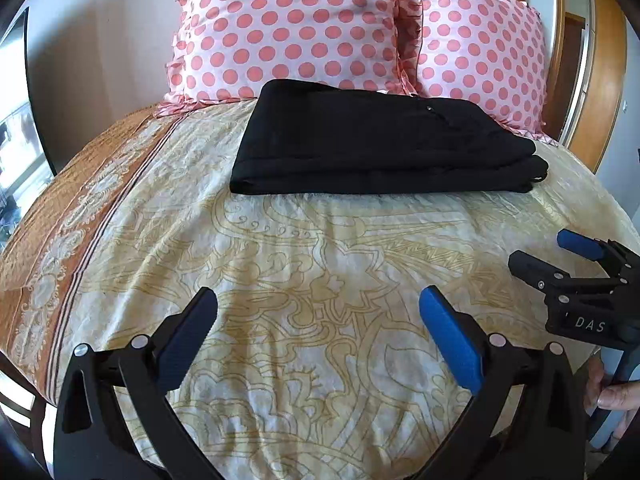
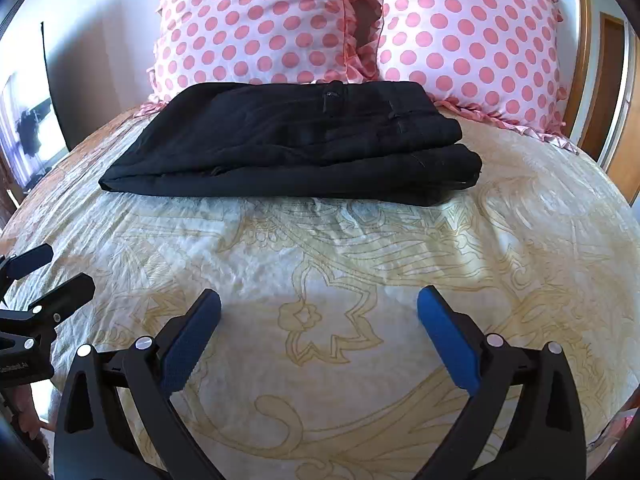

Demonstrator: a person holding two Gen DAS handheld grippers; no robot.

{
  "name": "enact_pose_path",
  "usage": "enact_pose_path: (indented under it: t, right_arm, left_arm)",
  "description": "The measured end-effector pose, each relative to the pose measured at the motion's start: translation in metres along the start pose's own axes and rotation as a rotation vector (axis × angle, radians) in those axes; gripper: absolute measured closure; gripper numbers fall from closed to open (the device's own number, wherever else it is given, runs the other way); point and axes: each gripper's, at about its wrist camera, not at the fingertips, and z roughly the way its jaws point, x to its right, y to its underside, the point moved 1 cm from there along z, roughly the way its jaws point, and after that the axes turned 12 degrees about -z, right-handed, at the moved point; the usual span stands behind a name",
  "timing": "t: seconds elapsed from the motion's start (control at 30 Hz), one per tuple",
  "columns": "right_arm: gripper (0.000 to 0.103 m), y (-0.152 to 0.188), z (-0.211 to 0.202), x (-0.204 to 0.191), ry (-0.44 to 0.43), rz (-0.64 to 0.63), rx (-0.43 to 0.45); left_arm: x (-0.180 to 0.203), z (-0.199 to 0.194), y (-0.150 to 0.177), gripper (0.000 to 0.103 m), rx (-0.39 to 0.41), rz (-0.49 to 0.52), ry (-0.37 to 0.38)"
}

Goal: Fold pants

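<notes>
Black pants (image 1: 376,144) lie folded in a flat stack on the bed, just in front of the pillows; they also show in the right wrist view (image 2: 296,144). My left gripper (image 1: 318,300) is open and empty, held above the bedspread well short of the pants. My right gripper (image 2: 319,300) is open and empty too, at about the same distance from the pants. The right gripper also shows at the right edge of the left wrist view (image 1: 536,250), and the left gripper at the left edge of the right wrist view (image 2: 68,268).
The bed has a cream and gold patterned bedspread (image 1: 320,264) with an orange border (image 1: 68,200) on the left. Two pink polka-dot pillows (image 1: 288,28) (image 1: 476,48) stand against the wall behind the pants. A wooden door frame (image 1: 596,80) is at the right.
</notes>
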Motion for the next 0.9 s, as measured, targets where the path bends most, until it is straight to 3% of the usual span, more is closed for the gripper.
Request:
enact_pose_path:
  t: [0.33, 0.9]
  right_arm:
    - [0.001, 0.002, 0.001, -0.001, 0.013, -0.003, 0.01]
    - [0.001, 0.008, -0.001, -0.002, 0.038, 0.012, 0.062]
  left_arm:
    - [0.002, 0.004, 0.009, 0.002, 0.022, 0.026, -0.037]
    - [0.001, 0.0, 0.018, 0.002, 0.099, -0.011, -0.06]
